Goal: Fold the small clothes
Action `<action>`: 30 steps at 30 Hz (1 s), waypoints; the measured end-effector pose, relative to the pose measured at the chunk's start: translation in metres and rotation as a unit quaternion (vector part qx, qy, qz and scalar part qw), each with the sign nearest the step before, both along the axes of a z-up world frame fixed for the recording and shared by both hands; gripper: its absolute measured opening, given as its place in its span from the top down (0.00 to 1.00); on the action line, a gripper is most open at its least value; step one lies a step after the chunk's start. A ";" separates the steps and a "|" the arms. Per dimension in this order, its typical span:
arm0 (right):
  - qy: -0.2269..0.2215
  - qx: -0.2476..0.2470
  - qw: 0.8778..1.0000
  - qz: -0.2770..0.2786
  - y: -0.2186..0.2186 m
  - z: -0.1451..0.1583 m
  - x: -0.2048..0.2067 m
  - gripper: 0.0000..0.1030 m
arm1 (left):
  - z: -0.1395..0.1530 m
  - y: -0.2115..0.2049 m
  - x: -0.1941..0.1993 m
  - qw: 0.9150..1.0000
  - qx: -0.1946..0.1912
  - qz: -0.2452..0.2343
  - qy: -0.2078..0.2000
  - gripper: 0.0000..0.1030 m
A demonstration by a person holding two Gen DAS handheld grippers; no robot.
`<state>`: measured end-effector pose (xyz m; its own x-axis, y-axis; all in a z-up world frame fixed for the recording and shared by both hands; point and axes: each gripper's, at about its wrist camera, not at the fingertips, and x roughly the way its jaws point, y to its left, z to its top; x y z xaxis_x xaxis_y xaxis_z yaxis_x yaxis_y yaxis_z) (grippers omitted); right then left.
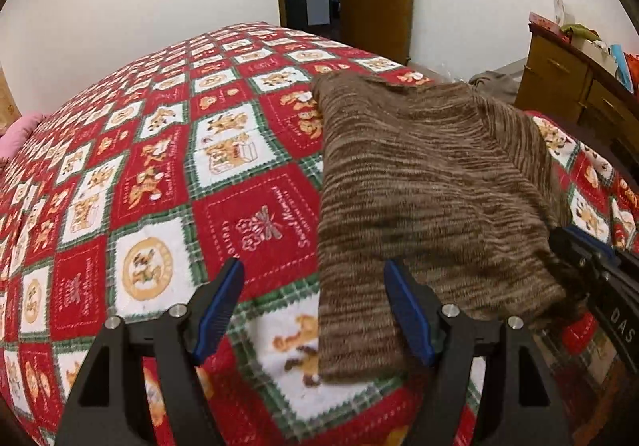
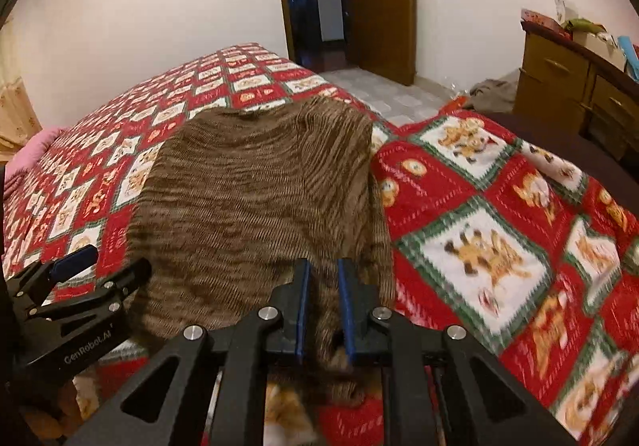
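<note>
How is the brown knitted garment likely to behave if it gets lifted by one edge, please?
Probably floppy: the brown knitted garment already bunches between the right gripper pads. It likely sags and unfolds. Its fuzzy rib may cling to the quilt.

Sweater [image 1: 431, 182] lies on bed [image 1: 159, 166]; dresser [image 1: 567, 82] stands behind, right.

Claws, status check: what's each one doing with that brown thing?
Left claw open, empty. Right claw clamped on brown striped knitted garment. Nothing blocking on red patchwork bedspread.
</note>
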<state>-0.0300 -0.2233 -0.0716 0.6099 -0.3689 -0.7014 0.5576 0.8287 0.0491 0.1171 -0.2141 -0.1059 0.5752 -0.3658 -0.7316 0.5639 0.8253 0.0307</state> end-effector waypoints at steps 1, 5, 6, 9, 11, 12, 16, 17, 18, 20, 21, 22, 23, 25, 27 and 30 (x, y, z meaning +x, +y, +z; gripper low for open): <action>-0.006 0.006 1.000 -0.006 0.004 0.003 -0.006 0.85 | 0.002 0.003 -0.005 1.000 -0.002 -0.001 -0.004 0.27; -0.024 -0.011 0.999 -0.030 0.026 0.010 -0.032 0.50 | 0.010 0.015 -0.023 1.000 0.002 -0.004 -0.022 0.24; -0.025 -0.021 0.999 -0.034 0.032 0.010 -0.037 0.29 | 0.012 0.019 -0.028 1.000 0.002 -0.004 -0.027 0.22; -0.044 -0.038 0.998 -0.039 0.049 0.014 -0.052 0.26 | 0.020 0.031 -0.040 0.999 -0.001 -0.004 -0.043 0.11; -0.053 -0.031 0.997 -0.035 0.055 0.018 -0.056 0.26 | 0.027 0.039 -0.048 0.998 0.000 -0.001 -0.061 0.04; -0.056 -0.028 0.997 -0.035 0.057 0.021 -0.057 0.26 | 0.032 0.042 -0.053 0.998 -0.001 0.001 -0.069 0.03; -0.061 -0.042 0.997 -0.038 0.071 0.036 -0.062 0.26 | 0.050 0.054 -0.065 0.997 -0.008 0.006 -0.077 0.00; -0.064 -0.047 0.996 -0.040 0.075 0.040 -0.064 0.26 | 0.055 0.057 -0.068 0.997 -0.011 0.008 -0.080 0.00; -0.073 -0.054 0.995 -0.044 0.078 0.046 -0.069 0.26 | 0.059 0.059 -0.071 0.996 -0.015 0.010 -0.084 0.00; -0.090 -0.065 0.992 -0.054 0.084 0.057 -0.079 0.26 | 0.070 0.065 -0.079 0.995 -0.024 0.014 -0.098 0.00; -0.099 -0.070 0.991 -0.058 0.087 0.064 -0.083 0.26 | 0.074 0.068 -0.082 0.994 -0.027 0.015 -0.105 0.00; -0.106 -0.074 0.990 -0.060 0.089 0.070 -0.086 0.26 | 0.080 0.071 -0.086 0.993 -0.029 0.020 -0.115 0.00; -0.114 -0.081 0.988 -0.064 0.092 0.077 -0.090 0.26 | 0.084 0.073 -0.089 0.992 -0.029 0.024 -0.120 0.00; -0.127 -0.098 0.985 -0.070 0.098 0.090 -0.095 0.26 | 0.094 0.078 -0.096 0.990 -0.036 0.031 -0.135 0.00; -0.144 -0.115 0.981 -0.068 0.106 0.101 -0.100 0.26 | 0.102 0.083 -0.102 0.988 -0.048 0.031 -0.146 0.00; -0.169 -0.137 0.974 -0.066 0.119 0.113 -0.107 0.26 | 0.113 0.090 -0.109 0.984 -0.066 0.035 -0.161 0.00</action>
<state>-0.1373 -0.1046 0.0414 0.7231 -0.6047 -0.3339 0.6506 0.7586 0.0350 0.0083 -0.1245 0.0076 0.7963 -0.3971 -0.4563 0.4846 0.8702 0.0884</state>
